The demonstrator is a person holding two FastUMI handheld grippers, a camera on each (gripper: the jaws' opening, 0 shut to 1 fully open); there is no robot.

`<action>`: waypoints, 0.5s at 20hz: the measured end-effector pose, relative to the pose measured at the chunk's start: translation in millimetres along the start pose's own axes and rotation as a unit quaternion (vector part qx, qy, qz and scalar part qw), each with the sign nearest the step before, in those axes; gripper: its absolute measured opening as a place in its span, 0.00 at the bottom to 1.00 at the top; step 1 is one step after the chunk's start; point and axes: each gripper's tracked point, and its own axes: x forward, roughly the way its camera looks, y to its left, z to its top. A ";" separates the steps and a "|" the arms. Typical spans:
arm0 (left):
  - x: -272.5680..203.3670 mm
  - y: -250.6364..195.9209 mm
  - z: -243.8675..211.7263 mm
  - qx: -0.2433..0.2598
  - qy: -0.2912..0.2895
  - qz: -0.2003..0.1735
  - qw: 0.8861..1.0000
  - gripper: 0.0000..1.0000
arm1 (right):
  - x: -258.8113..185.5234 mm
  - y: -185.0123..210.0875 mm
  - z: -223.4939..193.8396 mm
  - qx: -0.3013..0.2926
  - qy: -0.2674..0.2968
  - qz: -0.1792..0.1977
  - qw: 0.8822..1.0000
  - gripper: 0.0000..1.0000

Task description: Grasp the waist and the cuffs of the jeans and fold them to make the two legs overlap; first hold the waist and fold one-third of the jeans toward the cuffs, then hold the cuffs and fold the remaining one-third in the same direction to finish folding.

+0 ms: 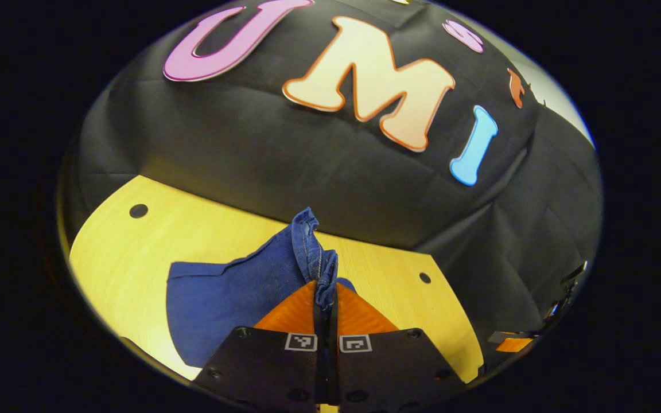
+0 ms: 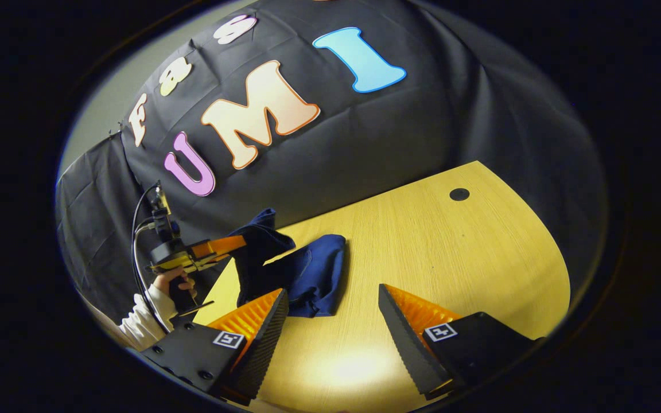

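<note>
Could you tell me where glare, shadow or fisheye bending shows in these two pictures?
Right gripper view: a bright glare patch lies on the table between the right gripper fingers; the table edge bows. Left gripper view: the table's near-left edge is washed pale, the jeans held in the left gripper stay sharp, and the wall bulges.

In the left gripper view, the left gripper (image 1: 326, 307) covers the near part of the jeans (image 1: 233, 298), and its fingertips are buried in the bunched denim. In the right gripper view, the person's sleeve (image 2: 144, 321) beside the jeans (image 2: 302, 275) is cut off by the picture's edge, and the lifted denim hides the left gripper's (image 2: 233, 244) tips.
</note>
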 end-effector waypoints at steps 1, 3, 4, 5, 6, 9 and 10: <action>3.0 -3.1 -15.0 0.010 0.011 0.003 1.000 0.00 | -0.1 -3.2 -0.9 0.001 0.002 0.001 1.000 0.98; 4.2 -11.3 -50.5 0.027 0.039 0.010 0.999 0.00 | -1.8 -9.1 -2.2 0.006 0.004 0.001 1.000 0.98; 5.2 -12.9 -68.5 0.034 0.055 0.014 0.998 0.00 | -2.8 -13.2 -3.4 0.007 0.005 -0.001 1.000 0.98; 5.6 -12.6 -86.1 0.045 0.072 0.020 0.996 0.00 | -3.4 -16.6 -3.7 0.006 0.006 -0.003 1.000 0.98; 7.1 -11.1 -101.3 0.058 0.084 0.030 0.994 0.00 | -4.6 -19.5 -5.4 0.003 0.007 -0.007 1.000 0.98; 13.0 -5.2 -127.5 0.095 0.100 0.058 0.989 0.01 | -10.0 -24.4 -10.4 -0.007 0.012 -0.011 1.000 0.98; 15.6 -6.0 -133.0 0.101 0.101 0.061 0.988 0.02 | -11.3 -23.3 -13.7 -0.008 0.013 -0.011 1.000 0.98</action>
